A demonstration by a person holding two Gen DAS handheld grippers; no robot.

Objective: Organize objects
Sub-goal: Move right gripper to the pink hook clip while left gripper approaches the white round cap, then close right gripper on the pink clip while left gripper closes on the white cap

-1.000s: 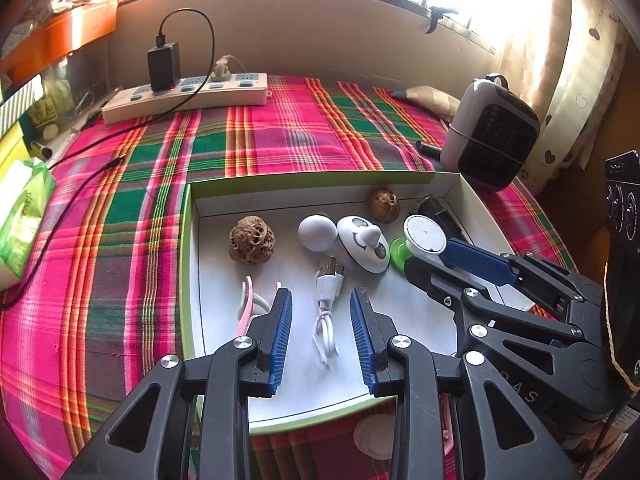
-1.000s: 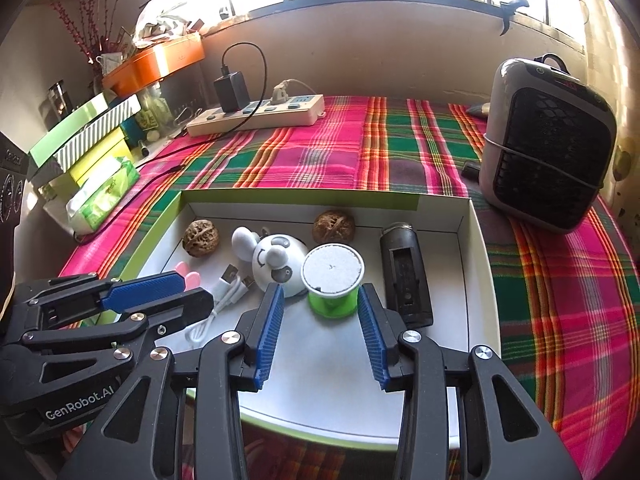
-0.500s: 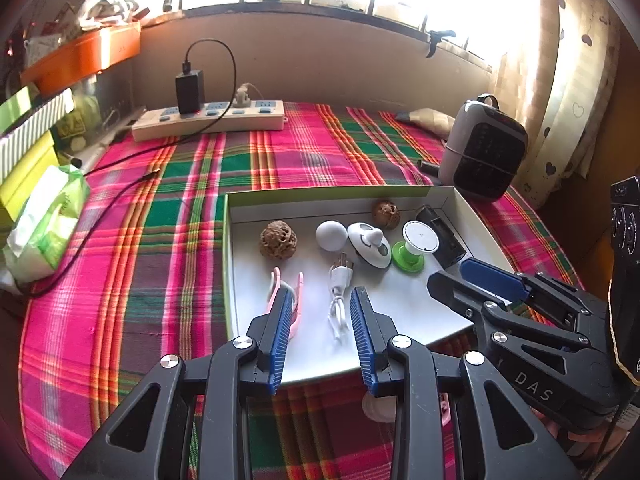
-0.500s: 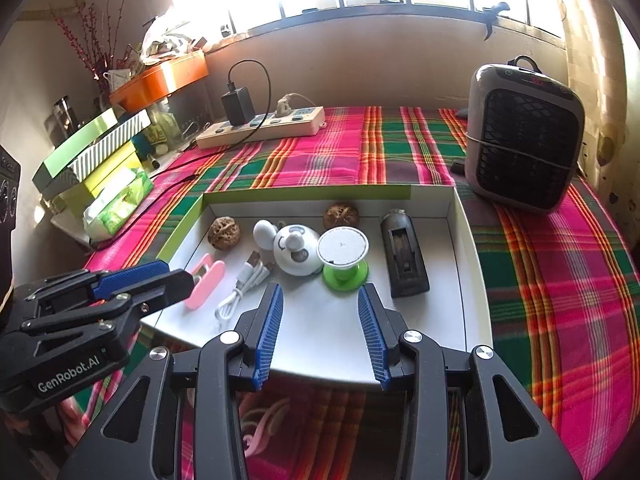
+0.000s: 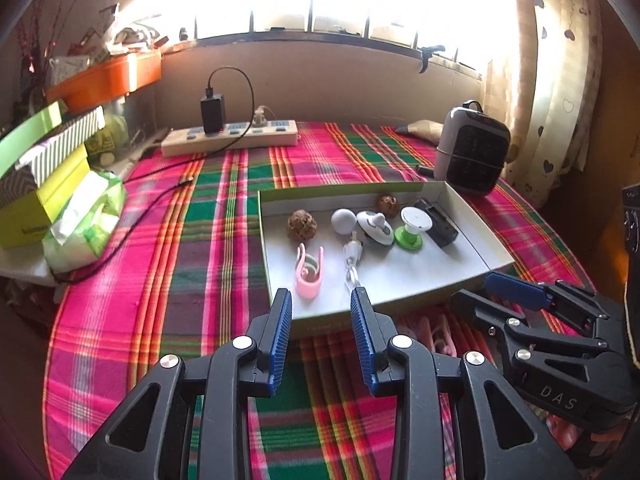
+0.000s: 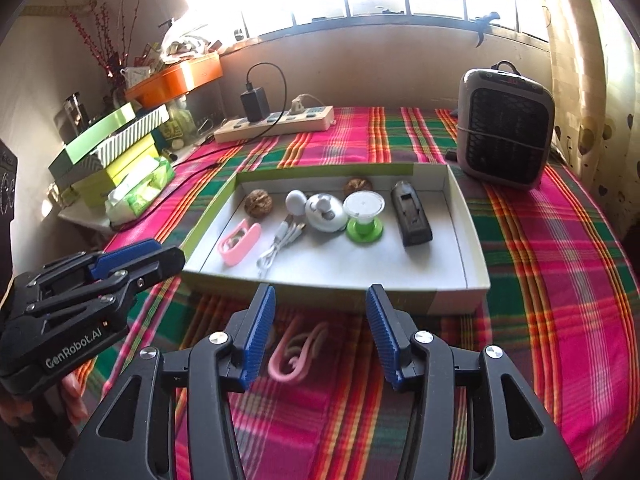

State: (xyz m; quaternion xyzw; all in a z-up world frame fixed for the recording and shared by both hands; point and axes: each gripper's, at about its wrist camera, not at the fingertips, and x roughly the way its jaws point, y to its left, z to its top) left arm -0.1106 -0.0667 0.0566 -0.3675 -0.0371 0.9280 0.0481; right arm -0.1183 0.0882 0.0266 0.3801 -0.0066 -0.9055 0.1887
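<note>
1. Jaws: on the right gripper (image 6: 320,330) the jaws are opening with nothing between them; on the left gripper (image 5: 321,334) they stand moderately spread, also empty.
2. Red-and-green plaid tablecloth (image 6: 560,280): loose fabric. A fingertip dragged across it could bunch the cloth and shift everything it carries.
3. Shallow white cardboard tray with green rim (image 6: 472,240): it lies just beyond both grippers. A low approach could strike its near wall and slide it, scattering the contents.
4. Black rectangular device (image 6: 412,216) and green spool with white top (image 6: 364,216): both sit in the tray, near each other. The spool stands upright and looks easy to topple if brushed.
5. White coiled cable (image 6: 280,242) and pink plastic clip (image 6: 240,246) in the tray: they lie close together, so a wide grasp could catch both.
6. Second pink clip (image 6: 298,350): the likely next item, lying on the cloth outside the tray, below the right gripper. It is thin and flat, so the pads could close over it, or pinch cloth with it.
</note>
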